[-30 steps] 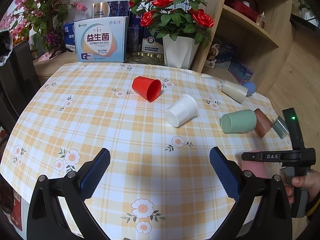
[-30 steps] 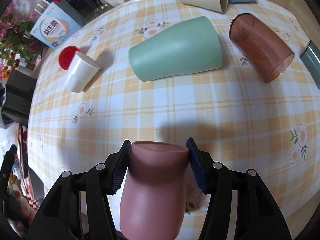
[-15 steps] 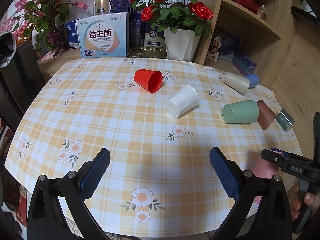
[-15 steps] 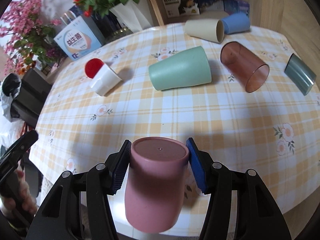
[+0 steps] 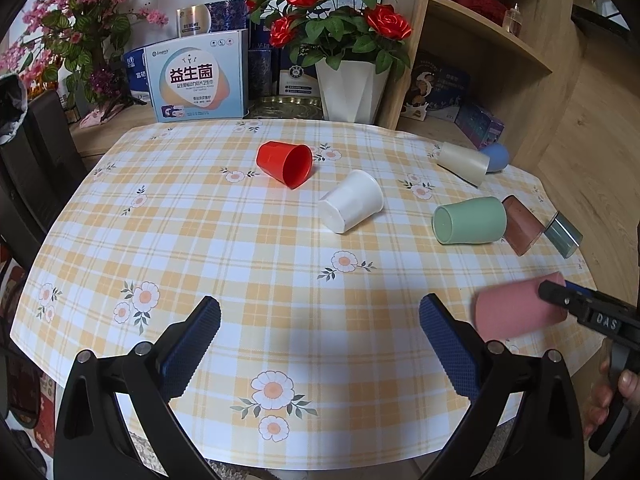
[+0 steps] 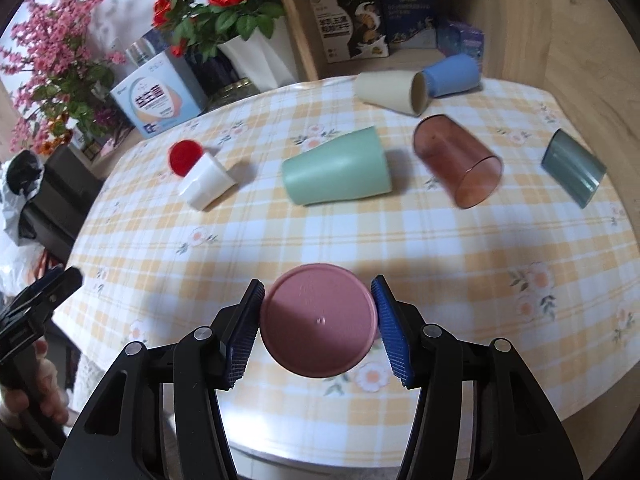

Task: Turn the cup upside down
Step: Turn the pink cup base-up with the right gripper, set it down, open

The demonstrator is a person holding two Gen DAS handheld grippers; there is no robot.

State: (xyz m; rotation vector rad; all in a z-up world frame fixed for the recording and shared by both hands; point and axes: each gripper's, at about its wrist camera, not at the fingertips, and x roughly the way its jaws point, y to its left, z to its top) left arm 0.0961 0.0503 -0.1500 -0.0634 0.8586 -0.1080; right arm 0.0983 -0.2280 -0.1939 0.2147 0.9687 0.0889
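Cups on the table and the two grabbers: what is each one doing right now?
pink cup: held off the table, base toward the right camera
right gripper: shut on pink cup
left gripper: open, holding nothing
red cup: on its side
white cup: on its side
green cup: on its side
brown clear cup: on its side

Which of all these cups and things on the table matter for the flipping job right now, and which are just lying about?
In use:
- pink cup, clamped in the right hand-held gripper
- checked tablecloth

Just lying about:
- left hand-held gripper, open and idle
- red cup
- white cup
- green cup
- brown tumbler
- rose pot
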